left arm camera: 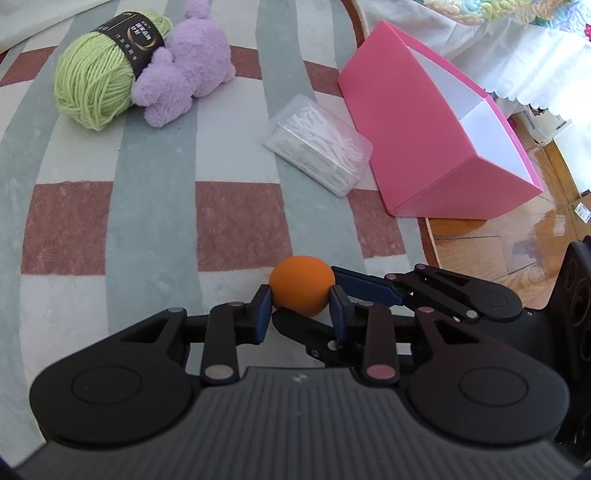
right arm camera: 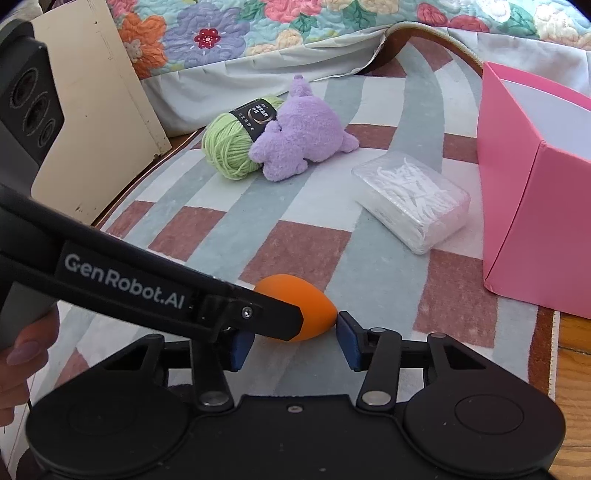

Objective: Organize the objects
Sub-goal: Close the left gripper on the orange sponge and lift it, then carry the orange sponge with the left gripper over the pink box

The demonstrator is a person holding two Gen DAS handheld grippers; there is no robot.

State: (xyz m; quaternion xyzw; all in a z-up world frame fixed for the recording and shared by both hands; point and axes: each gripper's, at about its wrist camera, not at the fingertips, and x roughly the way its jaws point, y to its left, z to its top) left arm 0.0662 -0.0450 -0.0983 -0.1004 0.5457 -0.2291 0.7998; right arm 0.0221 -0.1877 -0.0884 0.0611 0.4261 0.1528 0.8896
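Note:
An orange egg-shaped sponge point(left arm camera: 301, 282) lies on the striped rug point(left arm camera: 147, 221), close in front of both grippers. My left gripper point(left arm camera: 301, 314) is shut on it, with a blue pad pressed against each side. My right gripper point(right arm camera: 293, 343) comes at the same sponge point(right arm camera: 314, 310) from the right. One of its pads touches the pointed tip, and its other finger point(left arm camera: 295, 325) lies against the sponge's near underside. In the right wrist view a left finger point(right arm camera: 273, 317) crosses over the sponge and hides part of that contact.
Green yarn point(left arm camera: 92, 85) and a purple plush toy point(left arm camera: 192, 70) lie together at the rug's far side. A clear box of cotton swabs point(left arm camera: 317, 144) sits beside an open pink box point(left arm camera: 424, 147). Wooden floor point(left arm camera: 517, 240) borders the rug at right. A quilted bed point(right arm camera: 258, 29) stands behind.

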